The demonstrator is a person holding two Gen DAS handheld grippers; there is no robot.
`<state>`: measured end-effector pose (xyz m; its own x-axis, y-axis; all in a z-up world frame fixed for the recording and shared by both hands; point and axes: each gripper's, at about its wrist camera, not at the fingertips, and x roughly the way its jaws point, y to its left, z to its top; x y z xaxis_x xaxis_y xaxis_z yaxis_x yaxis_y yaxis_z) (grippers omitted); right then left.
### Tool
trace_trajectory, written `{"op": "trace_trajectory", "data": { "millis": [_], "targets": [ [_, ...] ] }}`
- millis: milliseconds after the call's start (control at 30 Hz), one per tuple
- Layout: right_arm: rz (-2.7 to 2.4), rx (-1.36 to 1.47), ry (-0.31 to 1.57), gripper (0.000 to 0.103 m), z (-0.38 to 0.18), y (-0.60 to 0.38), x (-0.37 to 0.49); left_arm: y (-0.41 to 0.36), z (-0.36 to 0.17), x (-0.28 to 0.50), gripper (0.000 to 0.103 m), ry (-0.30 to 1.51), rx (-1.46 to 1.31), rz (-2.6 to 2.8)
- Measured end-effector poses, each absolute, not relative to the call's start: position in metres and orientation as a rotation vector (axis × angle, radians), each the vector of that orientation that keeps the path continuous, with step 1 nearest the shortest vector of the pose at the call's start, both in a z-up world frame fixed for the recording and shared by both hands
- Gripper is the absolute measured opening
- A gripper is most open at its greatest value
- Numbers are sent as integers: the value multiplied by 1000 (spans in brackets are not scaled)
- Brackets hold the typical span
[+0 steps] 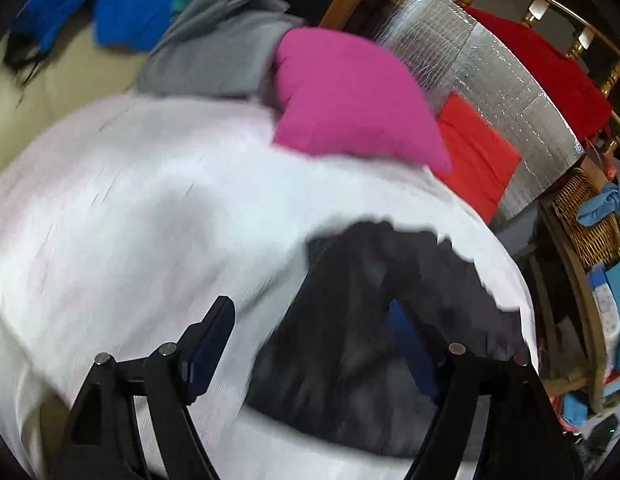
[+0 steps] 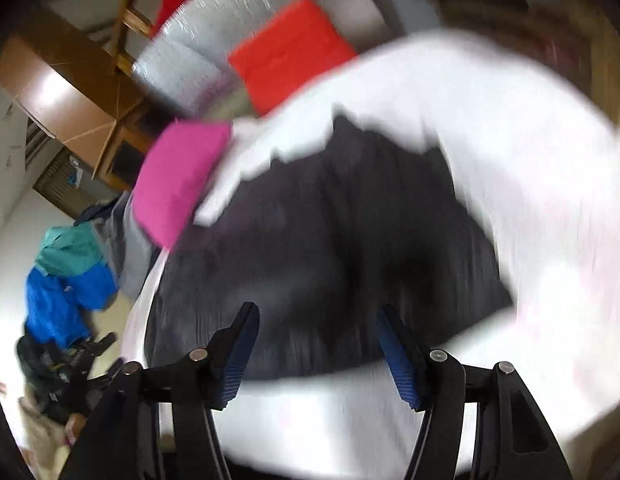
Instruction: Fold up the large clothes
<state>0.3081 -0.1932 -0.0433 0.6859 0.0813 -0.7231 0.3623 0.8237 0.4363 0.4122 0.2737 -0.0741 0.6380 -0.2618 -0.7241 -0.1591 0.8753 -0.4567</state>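
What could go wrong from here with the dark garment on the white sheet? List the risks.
1. Both the left gripper and right gripper are open with nothing between the pads, so the dark grey garment lies unheld and its fold may slacken.
2. Its ragged far edge could leave the fold uneven.
3. The folded pink cloth sits close by on the white sheet; a sweep could snag it.

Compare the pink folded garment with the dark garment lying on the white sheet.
The pink garment is a bright, compact, neatly folded square; the dark garment is black or charcoal, spread wider, with an uneven outline. The pink garment sits at the far edge of the white sheet, beside a red folded garment; the dark garment lies nearer, just ahead of both grippers. Both rest on the sheet, and no gripper holds either.
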Motion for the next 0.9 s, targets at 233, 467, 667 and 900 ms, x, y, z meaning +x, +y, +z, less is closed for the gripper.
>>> {"op": "trace_trajectory", "data": {
  "millis": [233,467,667,900],
  "targets": [
    [-373,518,747,66,-56,-222,409,254,-110,526,81,1027,-572,-73],
    [-420,537,761,67,-81,-267,475,229,-141,568,81,1120,-573,-199],
    [-409,477,854,70,-110,-273,506,204,-160,588,81,1165,-540,-283],
    [-455,320,908,26,-118,-254,505,184,-144,583,45,1074,-409,-293]
  ]
}}
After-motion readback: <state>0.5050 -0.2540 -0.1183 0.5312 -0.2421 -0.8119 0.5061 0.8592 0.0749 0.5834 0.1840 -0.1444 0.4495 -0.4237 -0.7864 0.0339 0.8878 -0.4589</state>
